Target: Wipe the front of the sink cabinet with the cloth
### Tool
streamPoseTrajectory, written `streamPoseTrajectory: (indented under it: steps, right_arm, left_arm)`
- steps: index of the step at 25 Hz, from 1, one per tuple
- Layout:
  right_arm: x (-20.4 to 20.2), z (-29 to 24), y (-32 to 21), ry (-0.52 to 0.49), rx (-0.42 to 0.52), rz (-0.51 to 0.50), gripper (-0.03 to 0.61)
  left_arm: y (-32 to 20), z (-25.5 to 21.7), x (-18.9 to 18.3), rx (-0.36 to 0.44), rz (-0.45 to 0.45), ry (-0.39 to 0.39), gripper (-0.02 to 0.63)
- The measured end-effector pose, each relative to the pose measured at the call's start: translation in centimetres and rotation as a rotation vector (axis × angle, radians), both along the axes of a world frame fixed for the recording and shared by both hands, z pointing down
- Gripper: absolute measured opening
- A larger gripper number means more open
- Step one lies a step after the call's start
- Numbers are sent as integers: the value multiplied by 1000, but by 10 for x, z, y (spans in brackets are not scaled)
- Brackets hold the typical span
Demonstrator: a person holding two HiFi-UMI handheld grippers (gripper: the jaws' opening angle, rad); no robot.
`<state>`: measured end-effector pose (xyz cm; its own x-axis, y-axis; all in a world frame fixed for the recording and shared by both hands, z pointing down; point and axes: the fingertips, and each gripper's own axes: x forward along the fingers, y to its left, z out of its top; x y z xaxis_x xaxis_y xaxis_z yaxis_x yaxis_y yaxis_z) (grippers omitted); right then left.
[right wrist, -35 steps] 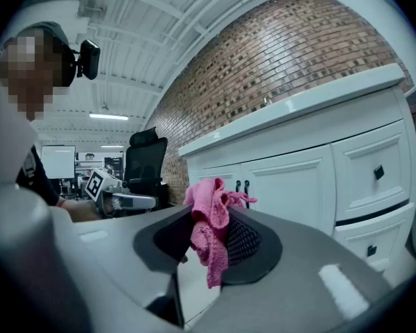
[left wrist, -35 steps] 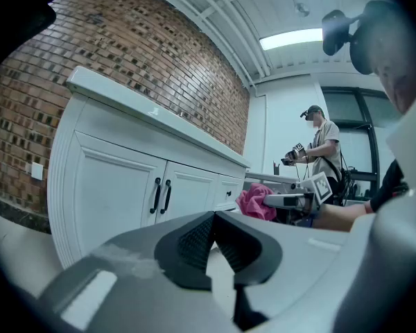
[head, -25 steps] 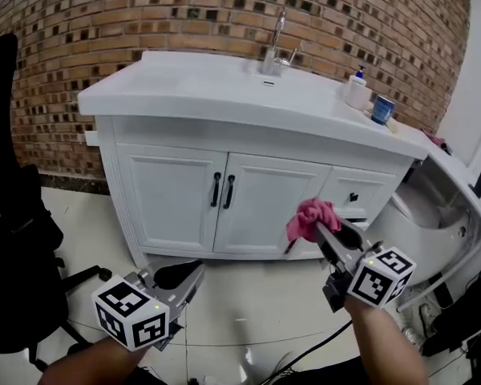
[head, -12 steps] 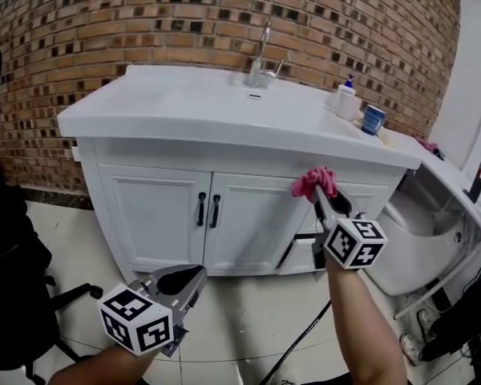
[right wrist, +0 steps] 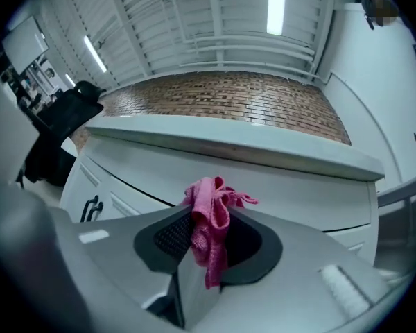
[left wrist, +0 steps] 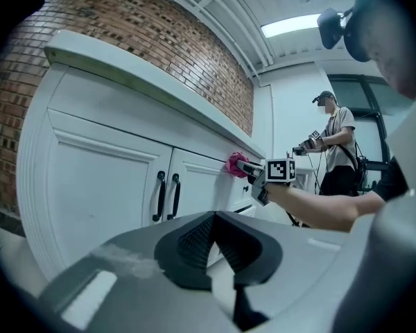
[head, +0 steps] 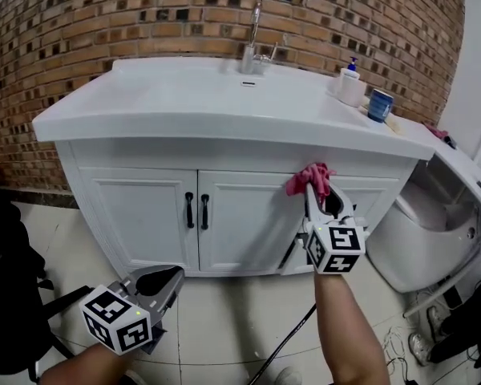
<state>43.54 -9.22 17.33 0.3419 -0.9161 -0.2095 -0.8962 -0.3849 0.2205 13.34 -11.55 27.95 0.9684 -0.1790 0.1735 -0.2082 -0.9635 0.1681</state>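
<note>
The left gripper (head: 162,289) is held low, well in front of the cabinet (head: 148,215), its jaws pressed together on nothing. The right gripper (head: 312,192) is raised on an outstretched forearm, its jaws clamped on the pink cloth (head: 308,178) at the cabinet's upper front. Whether the cloth is touching the cabinet cannot be made out.

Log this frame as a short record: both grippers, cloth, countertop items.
right gripper: shut on pink cloth, held at sink cabinet front
pink cloth: near cabinet's top edge, right of door handles; contact unclear
left gripper: shut, empty, held low
countertop: faucet, pump bottle, blue cup
</note>
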Motion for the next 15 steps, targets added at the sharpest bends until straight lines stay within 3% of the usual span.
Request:
streamPoseTrajectory:
  steps: [9,15]
  right_arm:
    - [-2,5,-12,-24,68,-51,106]
    - [-3,13,-13,-17,40,-21,104]
  left_arm:
    - [-11,17,4,-27,7,-34,5]
    - [-6,18,10,-27,29,-32,5]
